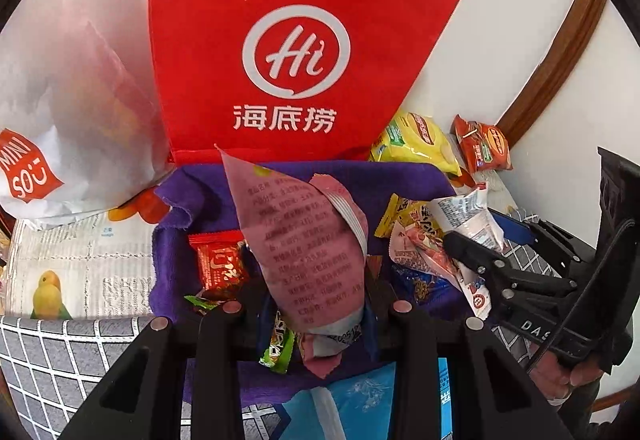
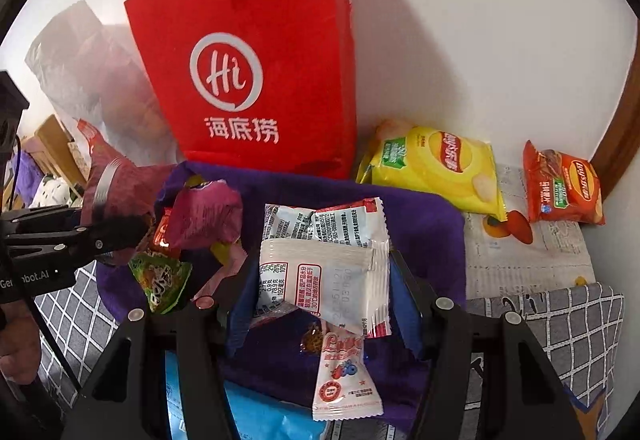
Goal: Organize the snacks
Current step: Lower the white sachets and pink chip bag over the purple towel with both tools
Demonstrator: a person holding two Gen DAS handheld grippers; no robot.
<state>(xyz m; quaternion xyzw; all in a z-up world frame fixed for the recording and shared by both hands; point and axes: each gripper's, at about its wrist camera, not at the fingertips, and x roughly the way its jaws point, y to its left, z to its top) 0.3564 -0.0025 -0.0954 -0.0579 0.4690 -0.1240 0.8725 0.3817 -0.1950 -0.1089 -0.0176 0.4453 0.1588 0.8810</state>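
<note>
Pink snack packet (image 1: 308, 244) stands long axis upright, printed back toward the camera, pinched in left gripper (image 1: 316, 310) over the purple towel (image 1: 192, 196). White packet (image 2: 324, 260), creased, also upright, date code readable, is clamped in right gripper (image 2: 320, 304). Behind: red "Hi" 海底捞 bag (image 2: 248, 52), yellow Lay's bag (image 2: 436, 168), orange Lay's bag (image 2: 564, 186).

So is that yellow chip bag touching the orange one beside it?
Apart. The right wrist view shows the yellow chip bag and orange chip bag lying separately, with newspaper showing between them.
</note>
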